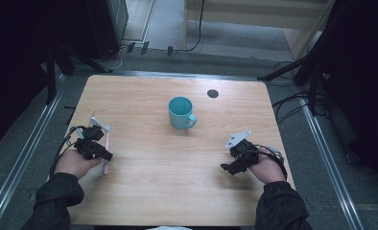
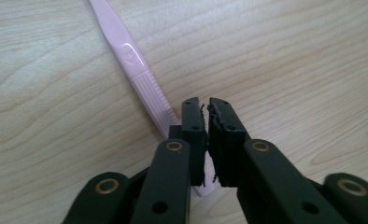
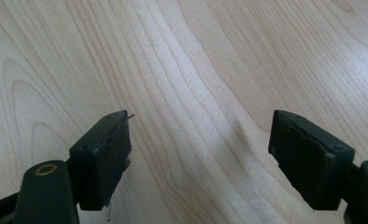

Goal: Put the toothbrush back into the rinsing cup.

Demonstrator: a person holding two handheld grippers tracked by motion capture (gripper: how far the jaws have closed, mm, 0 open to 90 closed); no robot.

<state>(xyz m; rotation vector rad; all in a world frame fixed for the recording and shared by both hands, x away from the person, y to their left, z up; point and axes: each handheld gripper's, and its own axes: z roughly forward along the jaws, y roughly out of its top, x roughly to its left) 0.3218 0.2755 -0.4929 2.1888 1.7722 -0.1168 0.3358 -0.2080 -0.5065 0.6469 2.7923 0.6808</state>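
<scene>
A pink toothbrush (image 1: 106, 152) lies flat on the wooden table (image 1: 168, 167) at the left; in the left gripper view the toothbrush (image 2: 130, 60) runs from the top edge down under the jaws. My left gripper (image 2: 205, 105) hovers right over its handle, jaws parted by a thin slit with nothing between the pads. From above, the left gripper (image 1: 105, 155) sits on top of the brush. My right gripper (image 1: 227, 168) rests near the table's right side, and in its own view the right gripper (image 3: 201, 121) stands wide open over bare wood.
A teal mug (image 1: 181, 112) stands upright near the table's middle, handle toward the right. A small dark round hole (image 1: 213, 93) marks the far part of the tabletop. Dark stands and cables surround the table on the floor.
</scene>
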